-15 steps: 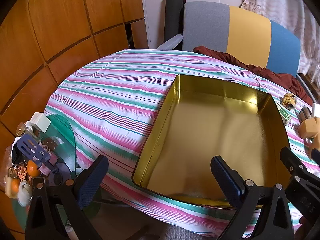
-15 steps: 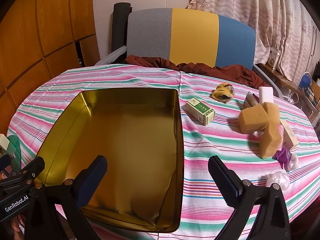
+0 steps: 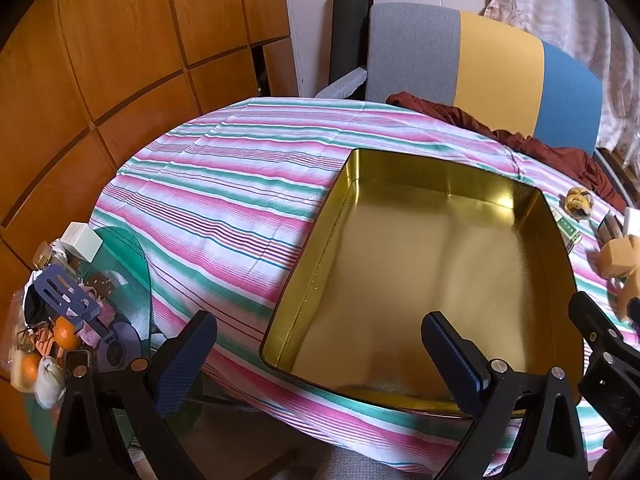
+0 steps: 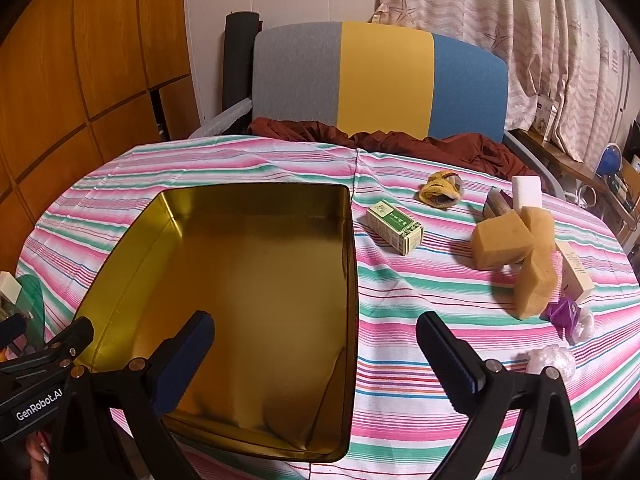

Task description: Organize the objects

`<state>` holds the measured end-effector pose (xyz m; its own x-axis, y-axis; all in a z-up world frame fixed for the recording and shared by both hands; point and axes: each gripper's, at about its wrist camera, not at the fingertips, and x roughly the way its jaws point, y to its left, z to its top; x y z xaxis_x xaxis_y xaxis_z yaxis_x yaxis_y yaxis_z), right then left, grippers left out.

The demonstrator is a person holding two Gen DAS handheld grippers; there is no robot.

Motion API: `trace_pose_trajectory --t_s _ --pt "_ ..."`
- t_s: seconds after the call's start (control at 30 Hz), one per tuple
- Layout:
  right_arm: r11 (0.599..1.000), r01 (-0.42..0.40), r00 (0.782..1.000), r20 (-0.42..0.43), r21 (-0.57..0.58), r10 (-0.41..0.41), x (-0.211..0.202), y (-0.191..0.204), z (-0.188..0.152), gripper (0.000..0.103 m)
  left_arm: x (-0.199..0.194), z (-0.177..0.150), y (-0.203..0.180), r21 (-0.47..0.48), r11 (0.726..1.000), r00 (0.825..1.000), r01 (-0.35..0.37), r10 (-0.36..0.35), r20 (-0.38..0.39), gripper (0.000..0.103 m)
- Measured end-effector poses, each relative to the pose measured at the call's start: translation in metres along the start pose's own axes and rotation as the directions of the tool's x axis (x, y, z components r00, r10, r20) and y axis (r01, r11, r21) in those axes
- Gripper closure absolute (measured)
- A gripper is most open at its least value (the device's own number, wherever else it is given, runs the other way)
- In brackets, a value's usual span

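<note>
Nearest to me, my left gripper point(image 3: 318, 354) has its fingers spread wide and holds nothing; it hangs over the near edge of the counter point(image 3: 224, 200), above the near left corner of the gold tin point(image 3: 400, 184). My right gripper point(image 4: 314, 354) is also wide open and empty, over the near right corner of the same tin point(image 4: 256, 192). The tin lies flat on the striped cloth and I see nothing inside it.

To the right of the tin, on the cloth, lie the things to sort. Closest is a small clear plastic lump point(image 4: 551, 360), then a purple wrapper point(image 4: 564, 313). Two tan sponges point(image 4: 516, 248) lean on each other, with a pale box point(image 4: 576, 276) just beside them. A green box point(image 4: 395, 227) lies near the tin's right wall. Farther back are a yellow crumpled thing point(image 4: 440, 189) and a white block point(image 4: 527, 192). Behind the counter stands a chair point(image 4: 384, 80) in grey, yellow and blue.
</note>
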<state>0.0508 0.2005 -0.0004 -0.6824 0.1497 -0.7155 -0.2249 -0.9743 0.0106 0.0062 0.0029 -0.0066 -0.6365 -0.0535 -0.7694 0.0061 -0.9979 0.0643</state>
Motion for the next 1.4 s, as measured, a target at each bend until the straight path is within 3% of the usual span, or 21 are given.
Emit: trace_pose_trajectory --t_s 0.17,0.27,0.33,0.43,0.53,0.63,0.83,1.03,1.17,1.27,1.33,1.4 --pt "0.997 -0.059 0.994 0.095 0.047 0.054 -0.017 -0.018 0.005 0.0 -0.001 -0.003 -0.007 -0.015 0.997 0.998 0.07 -0.07 0.0 0.0" --pt "0.995 -0.09 0.983 0.163 0.045 0.082 -0.028 -0.03 0.006 0.0 0.005 -0.007 -0.02 0.007 0.989 0.988 0.149 -0.149 -0.048 0.0" --pt "0.995 -0.09 0.982 0.173 0.051 0.08 -0.031 -0.038 0.006 0.0 0.007 -0.011 -0.03 0.022 0.977 0.975 0.21 -0.208 -0.078 0.0" --pt "0.996 -0.059 0.986 0.157 0.065 0.048 -0.029 -0.056 0.002 0.0 0.0 -0.018 -0.043 0.042 0.962 0.963 0.269 -0.268 -0.041 0.0" --pt "0.994 -0.019 0.989 0.151 0.111 0.002 -0.029 -0.086 -0.011 0.0 -0.012 -0.027 -0.061 0.087 0.933 0.937 0.35 -0.351 -0.006 0.0" --pt "0.984 0.065 0.985 0.146 0.166 -0.089 -0.031 -0.122 -0.027 0.0 -0.017 -0.032 -0.086 0.125 0.879 0.888 0.459 -0.455 -0.064 0.0" --pt "0.922 0.21 0.964 0.09 0.326 -0.252 -0.034 -0.209 -0.057 0.004 -0.029 -0.039 -0.126 0.162 0.8 0.816 0.578 -0.564 -0.127 0.0" --pt "0.823 0.321 0.932 -0.002 0.469 -0.363 -0.023 -0.304 -0.082 0.023 -0.049 -0.045 -0.164 0.269 0.77 0.812 0.578 -0.576 -0.096 0.0" --pt "0.763 0.307 0.937 -0.041 0.568 -0.347 -0.003 -0.358 -0.084 0.031 -0.048 -0.051 -0.187 0.293 0.732 0.785 0.615 -0.6 -0.151 0.0" --pt "0.759 0.286 0.948 -0.059 0.585 -0.312 0.015 -0.374 -0.081 0.04 -0.047 -0.057 -0.203 0.315 0.72 0.784 0.618 -0.594 -0.181 0.0" --pt "0.771 0.24 0.963 -0.047 0.591 -0.264 0.027 -0.378 -0.078 0.04 -0.049 -0.063 -0.21 0.34 0.718 0.792 0.607 -0.581 -0.186 0.0" --pt "0.78 0.252 0.962 -0.059 0.572 -0.267 0.037 -0.377 -0.074 0.043 -0.05 -0.067 -0.214 0.36 0.716 0.798 0.598 -0.574 -0.185 0.0"
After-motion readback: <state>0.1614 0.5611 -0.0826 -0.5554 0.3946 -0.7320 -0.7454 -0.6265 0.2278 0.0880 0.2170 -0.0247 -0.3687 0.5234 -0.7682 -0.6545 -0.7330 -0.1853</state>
